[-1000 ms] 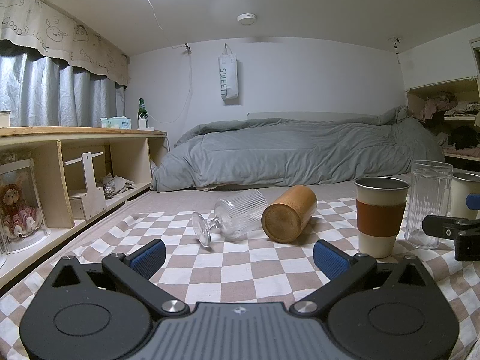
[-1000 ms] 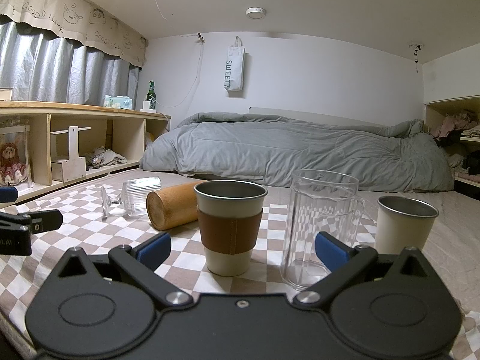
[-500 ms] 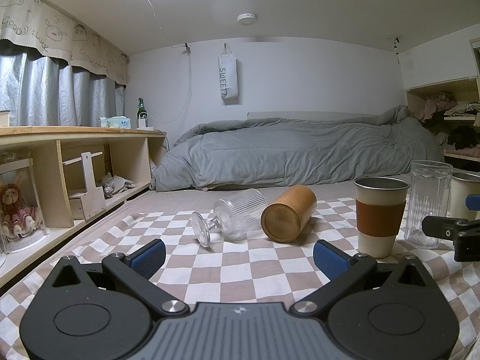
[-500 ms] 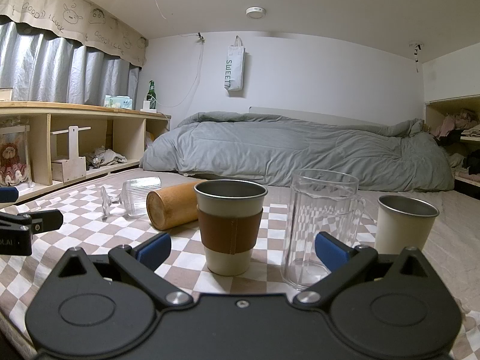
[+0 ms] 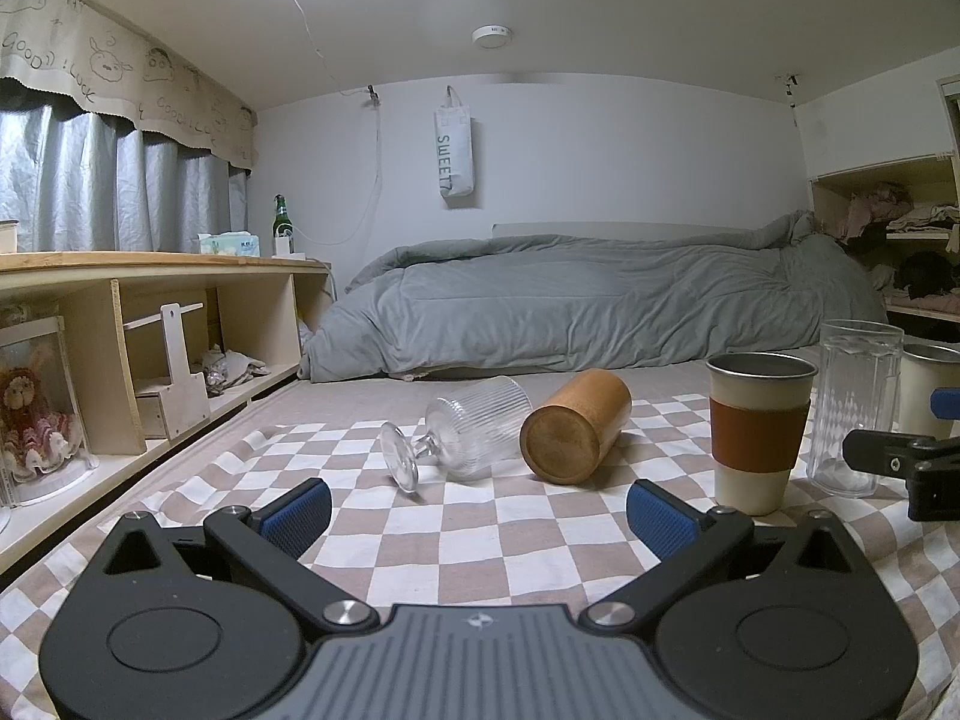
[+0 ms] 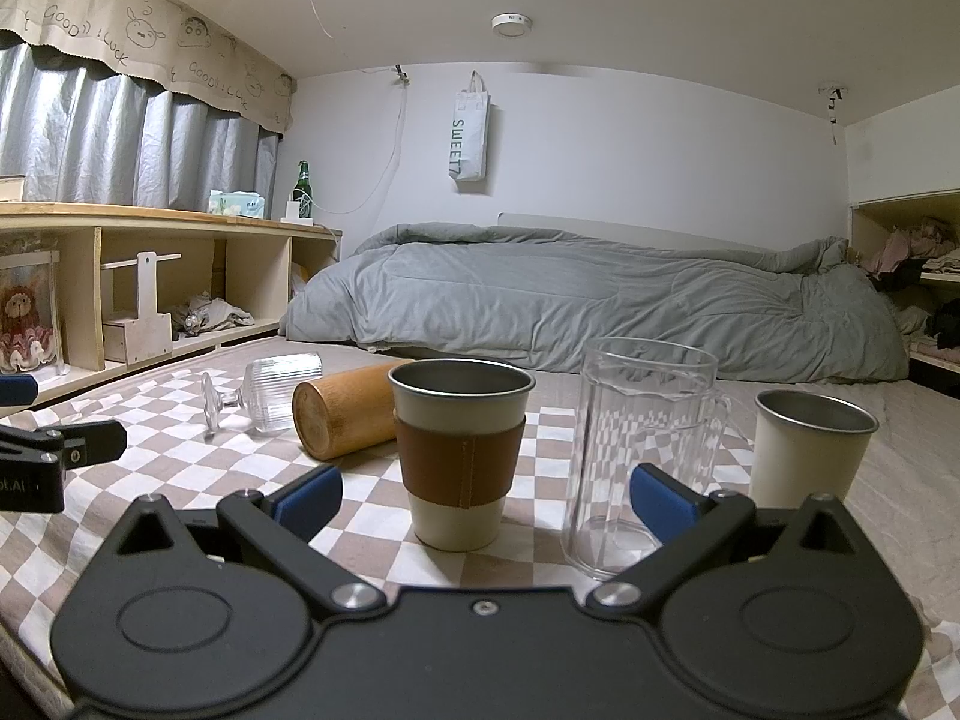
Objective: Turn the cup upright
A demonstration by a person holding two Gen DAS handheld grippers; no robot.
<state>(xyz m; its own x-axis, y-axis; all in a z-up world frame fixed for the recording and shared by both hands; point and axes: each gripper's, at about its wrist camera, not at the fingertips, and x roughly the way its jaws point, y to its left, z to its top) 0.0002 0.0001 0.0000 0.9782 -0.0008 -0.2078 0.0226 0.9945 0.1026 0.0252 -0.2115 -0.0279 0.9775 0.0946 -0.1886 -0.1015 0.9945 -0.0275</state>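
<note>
A ribbed clear stemmed glass (image 5: 465,435) lies on its side on the checkered cloth (image 5: 480,540), foot toward me; it also shows in the right wrist view (image 6: 270,393). A wooden cylindrical cup (image 5: 576,426) lies on its side beside it, base toward me, and shows in the right wrist view (image 6: 348,414). My left gripper (image 5: 477,519) is open and empty, short of both. My right gripper (image 6: 486,495) is open and empty, just before an upright metal cup with a brown sleeve (image 6: 459,450).
A tall clear glass mug (image 6: 642,456) and a cream metal cup (image 6: 807,450) stand upright at the right. A wooden shelf unit (image 5: 150,324) runs along the left. A bed with a grey duvet (image 5: 600,306) lies behind the cloth.
</note>
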